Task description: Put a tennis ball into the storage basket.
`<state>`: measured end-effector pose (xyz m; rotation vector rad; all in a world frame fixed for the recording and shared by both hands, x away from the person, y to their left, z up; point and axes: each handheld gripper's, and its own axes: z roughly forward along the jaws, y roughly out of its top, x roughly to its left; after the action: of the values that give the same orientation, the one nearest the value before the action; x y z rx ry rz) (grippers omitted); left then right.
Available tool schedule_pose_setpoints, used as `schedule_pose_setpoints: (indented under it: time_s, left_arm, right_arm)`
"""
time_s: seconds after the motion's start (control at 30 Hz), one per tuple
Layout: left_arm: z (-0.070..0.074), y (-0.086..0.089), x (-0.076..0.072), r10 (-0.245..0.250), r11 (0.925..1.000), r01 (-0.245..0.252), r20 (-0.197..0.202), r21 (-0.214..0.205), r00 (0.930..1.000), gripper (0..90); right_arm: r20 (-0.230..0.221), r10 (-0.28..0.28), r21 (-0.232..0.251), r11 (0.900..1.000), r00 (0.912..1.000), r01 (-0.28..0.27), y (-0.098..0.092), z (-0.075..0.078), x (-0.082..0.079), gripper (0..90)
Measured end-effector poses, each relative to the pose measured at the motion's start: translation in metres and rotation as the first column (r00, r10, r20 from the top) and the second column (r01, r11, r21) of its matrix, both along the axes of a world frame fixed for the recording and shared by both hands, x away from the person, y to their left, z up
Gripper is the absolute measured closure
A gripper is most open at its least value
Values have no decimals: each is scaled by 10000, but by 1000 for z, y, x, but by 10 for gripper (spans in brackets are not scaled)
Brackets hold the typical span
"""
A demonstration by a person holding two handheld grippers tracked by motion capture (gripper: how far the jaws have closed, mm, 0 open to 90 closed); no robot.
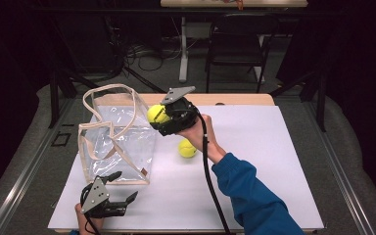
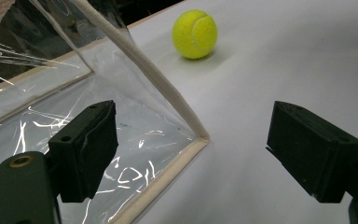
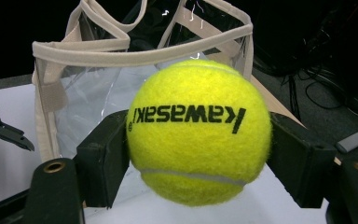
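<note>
A yellow tennis ball point(image 3: 198, 130) is clamped between both pads of my right gripper point(image 1: 162, 117), which is shut on it and held above the table just right of the clear bag's rim. The clear plastic bag point(image 1: 120, 142) with beige trim and handles stands upright on the white board, its mouth open toward the ball point(image 1: 155, 114). A second tennis ball point(image 1: 187, 148) lies on the board below the right hand; it also appears in the left gripper view point(image 2: 195, 34). My left gripper point(image 1: 125, 188) stands open near the board's front edge, by the bag's lower corner point(image 2: 200, 137), with nothing between its jaws.
The white board point(image 1: 274, 161) covers the table, with bare room to the right of the hand. Beyond the table stand a dark chair point(image 1: 237, 44) and a desk leg point(image 1: 182, 49), with cables on the floor. A blue sleeve point(image 1: 252, 196) crosses the front right.
</note>
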<state>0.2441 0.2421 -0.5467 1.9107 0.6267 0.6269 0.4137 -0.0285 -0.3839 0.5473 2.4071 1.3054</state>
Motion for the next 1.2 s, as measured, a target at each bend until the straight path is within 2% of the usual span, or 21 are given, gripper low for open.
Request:
schedule_pose_setpoints:
  time_s: [0.77,1.2]
  left_arm:
    - [0,0,0,-57,10000,57,5,4,10000,160]
    - [0,0,0,-92,10000,92,30,-10,10000,160]
  right_arm:
    - [121,1,138,9999,9999,-3,6,15,8,261]
    - [285,22,284,9996,9996,-30,13,32,12,262]
